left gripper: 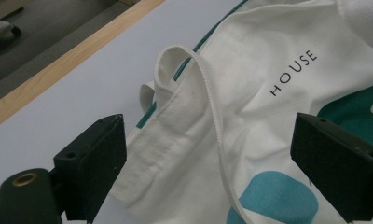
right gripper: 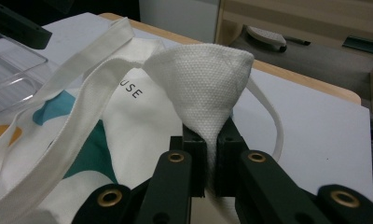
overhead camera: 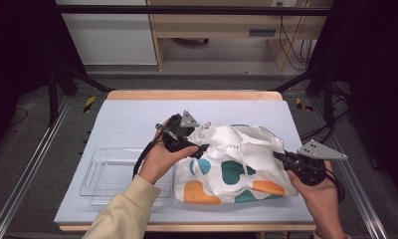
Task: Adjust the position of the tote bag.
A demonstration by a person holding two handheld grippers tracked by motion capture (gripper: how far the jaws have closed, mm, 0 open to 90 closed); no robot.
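A white cloth tote bag [overhead camera: 232,167] with teal and orange shapes and the word HOUSE lies on the pale table [overhead camera: 137,119]. My right gripper [right gripper: 211,154] is shut on a bunched fold of the bag's fabric [right gripper: 208,88] at its right edge [overhead camera: 276,155]. My left gripper [left gripper: 208,158] stands open over the bag's upper left corner, its jaws wide either side of a folded hem and a handle strap [left gripper: 208,93], touching neither. In the high view the left gripper [overhead camera: 203,148] sits at the bag's left side.
A clear plastic tray [overhead camera: 105,172] stands at the table's front left, beside the bag. The table's wooden far edge [overhead camera: 192,94] runs across the back. Dark frame bars flank both sides.
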